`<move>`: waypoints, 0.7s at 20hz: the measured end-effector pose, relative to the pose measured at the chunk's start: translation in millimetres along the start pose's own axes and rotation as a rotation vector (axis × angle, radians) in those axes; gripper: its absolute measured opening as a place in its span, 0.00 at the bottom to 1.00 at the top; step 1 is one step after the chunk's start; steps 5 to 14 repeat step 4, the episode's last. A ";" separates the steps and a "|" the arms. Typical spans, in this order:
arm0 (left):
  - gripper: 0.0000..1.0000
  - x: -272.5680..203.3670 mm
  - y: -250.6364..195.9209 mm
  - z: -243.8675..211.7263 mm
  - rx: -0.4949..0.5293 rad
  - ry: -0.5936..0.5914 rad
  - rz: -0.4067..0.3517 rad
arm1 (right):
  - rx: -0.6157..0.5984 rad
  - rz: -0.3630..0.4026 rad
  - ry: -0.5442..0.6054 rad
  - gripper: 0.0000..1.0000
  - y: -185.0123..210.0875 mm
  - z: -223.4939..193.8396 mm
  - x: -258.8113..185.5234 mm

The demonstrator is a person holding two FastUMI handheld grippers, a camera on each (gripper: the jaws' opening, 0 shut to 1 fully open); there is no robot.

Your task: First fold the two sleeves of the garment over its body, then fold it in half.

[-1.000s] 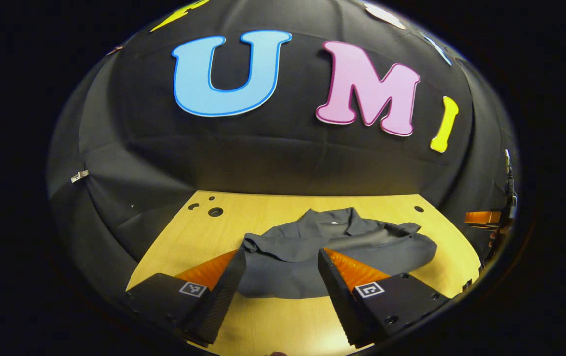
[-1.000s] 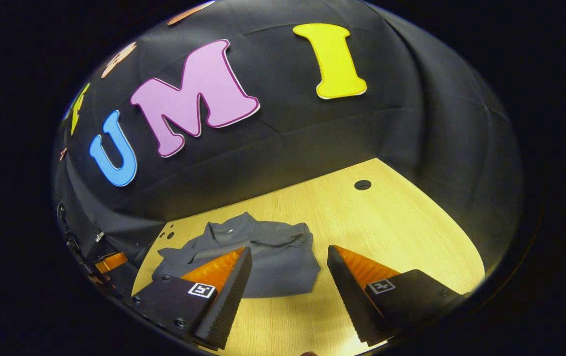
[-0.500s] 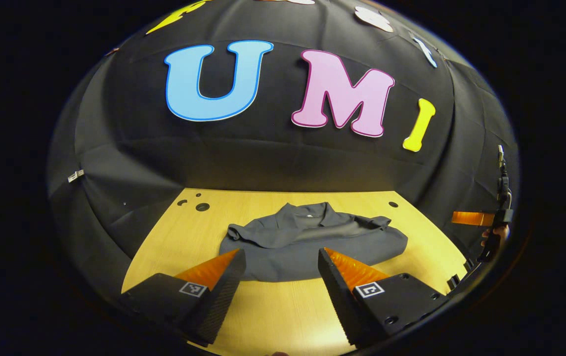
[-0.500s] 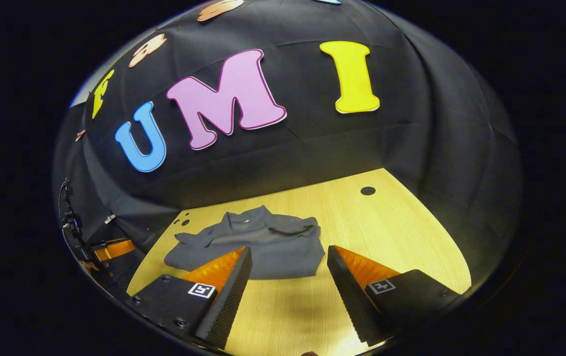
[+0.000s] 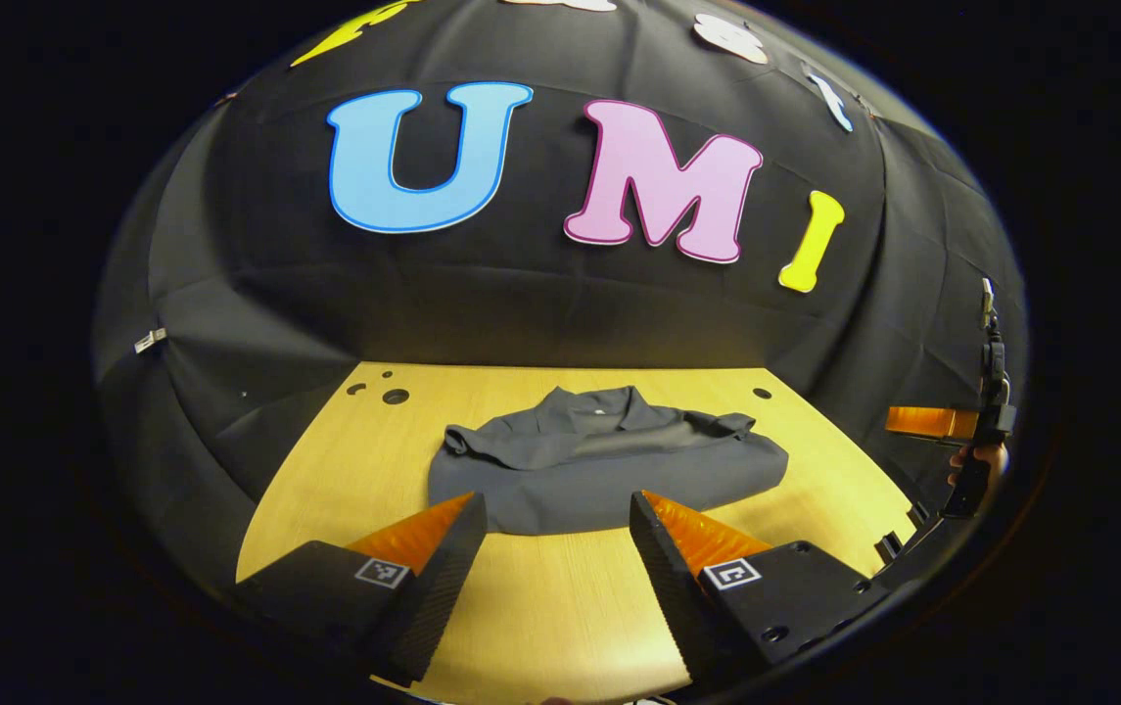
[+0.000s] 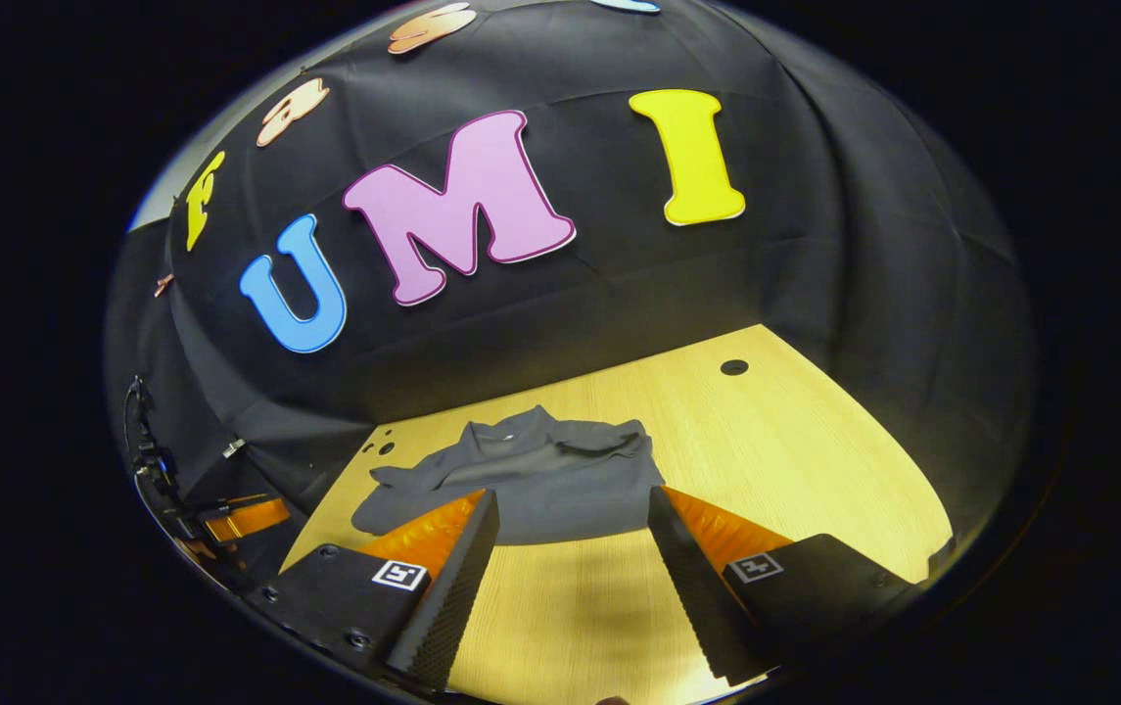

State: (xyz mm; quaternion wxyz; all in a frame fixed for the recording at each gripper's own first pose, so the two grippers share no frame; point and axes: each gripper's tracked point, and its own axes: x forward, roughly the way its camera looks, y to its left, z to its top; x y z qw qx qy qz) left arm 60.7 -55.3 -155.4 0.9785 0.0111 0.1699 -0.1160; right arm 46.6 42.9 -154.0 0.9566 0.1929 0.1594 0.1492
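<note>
Garment (image 5: 609,470) near hem behind left gripper (image 5: 557,548) fingertips, collar tag too small to tell, right gripper (image 5: 952,431) cut off at rim.

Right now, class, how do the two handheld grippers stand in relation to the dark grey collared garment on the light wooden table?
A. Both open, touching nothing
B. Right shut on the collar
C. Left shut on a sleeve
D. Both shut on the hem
A: the left gripper and right gripper both have fingers spread apart, while the dark grey collared garment lies free on the light wooden table beyond them.
</note>
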 end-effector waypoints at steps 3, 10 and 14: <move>0.93 -1.0 -0.8 -5.0 0.000 0.009 -0.006 | -0.013 -0.001 0.014 0.95 1.4 -6.8 -2.0; 0.93 -0.7 1.0 -6.1 -0.001 0.012 -0.007 | -0.017 -0.001 0.015 0.95 1.9 -7.6 -2.3; 0.93 -0.7 1.0 -6.1 -0.001 0.012 -0.007 | -0.017 -0.001 0.015 0.95 1.9 -7.6 -2.3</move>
